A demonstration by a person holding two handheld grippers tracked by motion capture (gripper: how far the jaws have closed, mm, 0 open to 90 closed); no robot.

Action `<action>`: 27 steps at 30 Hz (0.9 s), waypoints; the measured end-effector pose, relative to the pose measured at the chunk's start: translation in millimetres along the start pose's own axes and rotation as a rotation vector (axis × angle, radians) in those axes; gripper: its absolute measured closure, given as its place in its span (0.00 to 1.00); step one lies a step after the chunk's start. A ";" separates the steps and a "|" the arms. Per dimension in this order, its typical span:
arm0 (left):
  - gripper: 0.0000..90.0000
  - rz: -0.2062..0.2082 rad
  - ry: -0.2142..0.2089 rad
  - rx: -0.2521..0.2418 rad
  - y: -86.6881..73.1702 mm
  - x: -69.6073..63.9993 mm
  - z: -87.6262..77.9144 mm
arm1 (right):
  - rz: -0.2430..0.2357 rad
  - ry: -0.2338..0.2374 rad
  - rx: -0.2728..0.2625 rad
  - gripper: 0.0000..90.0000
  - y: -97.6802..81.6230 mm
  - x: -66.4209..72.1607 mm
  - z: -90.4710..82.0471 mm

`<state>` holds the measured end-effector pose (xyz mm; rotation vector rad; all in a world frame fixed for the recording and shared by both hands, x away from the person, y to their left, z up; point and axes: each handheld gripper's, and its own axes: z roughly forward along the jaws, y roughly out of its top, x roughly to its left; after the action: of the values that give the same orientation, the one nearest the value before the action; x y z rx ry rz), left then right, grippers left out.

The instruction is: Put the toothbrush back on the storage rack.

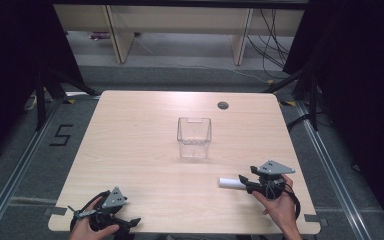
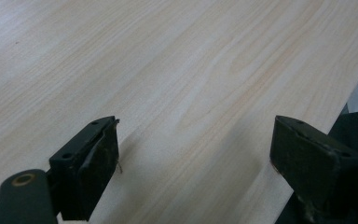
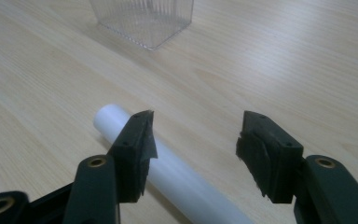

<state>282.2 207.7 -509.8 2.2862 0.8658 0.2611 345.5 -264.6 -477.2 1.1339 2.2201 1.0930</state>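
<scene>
A black "5" [image 1: 61, 135] is marked on the grey floor left of the pale wood-grain table [image 1: 130, 150]. The right gripper [image 3: 195, 140] has its jaws spread wide, gripping nothing; the smooth white plastic cylinder [image 3: 168, 172] lies flat on the table, passing under the left-hand jaw and into the gap. The left gripper [image 2: 193, 149], at the table's near left corner, also gapes wide over bare wood. A clear, ribbed, square plastic container [image 1: 194, 137] stands upright mid-table, well apart from the cylinder.

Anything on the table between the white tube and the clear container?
No: in the high view only bare wood separates the white tube from the clear container.
</scene>
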 end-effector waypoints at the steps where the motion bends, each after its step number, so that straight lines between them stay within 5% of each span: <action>1: 0.17 0.002 -0.001 0.000 0.1 0.0 0.0 | 0.014 0.007 0.014 0.52 1.7 2.8 3.3; 17: 0.17 -0.004 -0.004 0.001 1.5 2.0 2.4 | -0.013 0.012 0.035 0.60 11.1 7.5 18.0; 24: 0.17 0.002 -0.014 0.009 3.0 2.0 1.5 | -0.004 0.032 0.067 0.71 14.8 11.8 26.0; 26: 0.17 0.004 -0.009 0.012 3.6 2.5 2.2 | -0.044 0.024 0.061 0.74 15.3 11.2 28.8; 27: 0.17 0.002 -0.011 0.019 4.1 2.6 2.3 | 0.003 0.032 0.084 0.76 15.9 14.6 28.3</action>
<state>287.2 206.0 -509.0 2.3042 0.8636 0.2417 363.2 -234.1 -481.8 1.1620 2.3096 1.0347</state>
